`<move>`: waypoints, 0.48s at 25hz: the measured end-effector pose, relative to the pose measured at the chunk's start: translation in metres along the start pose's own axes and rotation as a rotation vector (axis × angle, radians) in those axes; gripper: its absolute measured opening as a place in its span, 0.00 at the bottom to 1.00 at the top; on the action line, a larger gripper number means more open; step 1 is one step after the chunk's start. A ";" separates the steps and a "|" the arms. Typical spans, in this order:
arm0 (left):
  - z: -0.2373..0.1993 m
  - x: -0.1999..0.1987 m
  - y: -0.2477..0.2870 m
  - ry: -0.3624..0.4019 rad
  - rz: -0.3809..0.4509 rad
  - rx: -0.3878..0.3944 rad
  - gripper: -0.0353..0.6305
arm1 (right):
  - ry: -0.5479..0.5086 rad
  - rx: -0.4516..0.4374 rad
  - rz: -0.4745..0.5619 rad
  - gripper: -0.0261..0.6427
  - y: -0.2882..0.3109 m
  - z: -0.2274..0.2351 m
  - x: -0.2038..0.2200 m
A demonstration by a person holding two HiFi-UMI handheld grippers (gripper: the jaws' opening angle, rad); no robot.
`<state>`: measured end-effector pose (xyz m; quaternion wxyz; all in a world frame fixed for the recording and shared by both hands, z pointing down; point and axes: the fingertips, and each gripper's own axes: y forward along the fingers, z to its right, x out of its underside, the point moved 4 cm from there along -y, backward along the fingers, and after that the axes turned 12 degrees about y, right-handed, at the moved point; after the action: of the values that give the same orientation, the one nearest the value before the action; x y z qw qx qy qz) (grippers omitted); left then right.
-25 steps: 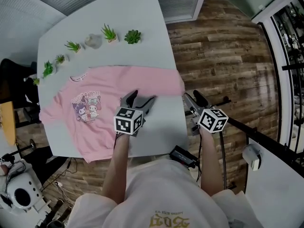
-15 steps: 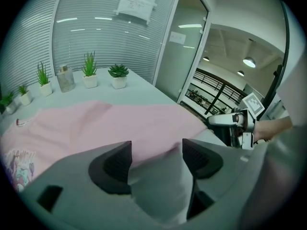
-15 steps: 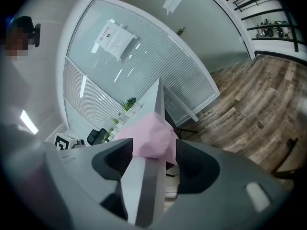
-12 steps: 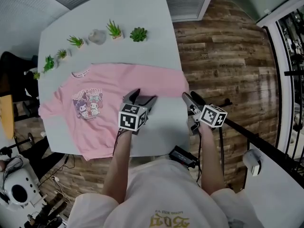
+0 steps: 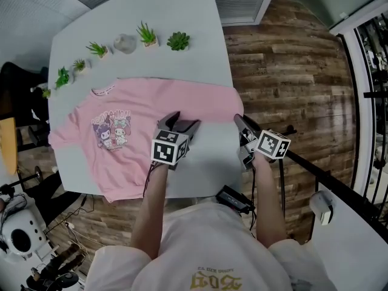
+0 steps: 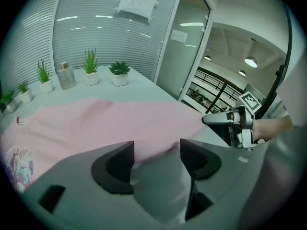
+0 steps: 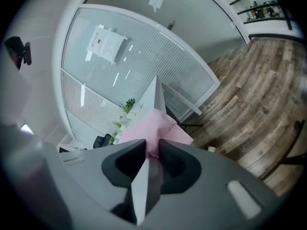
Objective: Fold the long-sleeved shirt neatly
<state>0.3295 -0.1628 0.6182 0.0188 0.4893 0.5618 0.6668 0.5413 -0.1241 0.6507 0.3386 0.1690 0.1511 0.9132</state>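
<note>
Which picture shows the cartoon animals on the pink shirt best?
The head view: the cartoon print lies whole on the pink shirt. The left gripper view catches only a sliver at its left edge; the right gripper view shows just pink cloth, no print.

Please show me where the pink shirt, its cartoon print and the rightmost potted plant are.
pink shirt (image 5: 163, 99), head view, on the plain chest area.
cartoon print (image 5: 113, 130), head view, on the middle of the figures.
rightmost potted plant (image 5: 178, 40), head view, on its leaves.
</note>
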 end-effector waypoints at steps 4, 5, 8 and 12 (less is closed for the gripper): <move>0.003 -0.005 -0.005 0.006 0.025 -0.005 0.52 | -0.135 0.065 0.005 0.14 -0.002 -0.015 -0.004; 0.003 -0.006 -0.007 0.007 0.033 -0.007 0.52 | -0.159 0.073 0.008 0.14 -0.002 -0.019 -0.004; 0.004 -0.009 -0.015 0.007 0.044 -0.014 0.53 | -0.195 0.073 0.041 0.13 -0.006 -0.031 -0.008; 0.000 -0.009 -0.032 0.003 0.053 -0.036 0.55 | -0.271 0.092 0.080 0.13 -0.007 -0.051 -0.011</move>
<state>0.3174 -0.1561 0.5881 0.0088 0.5025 0.5365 0.6779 0.5325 -0.1348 0.5993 0.3111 0.3119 0.1388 0.8870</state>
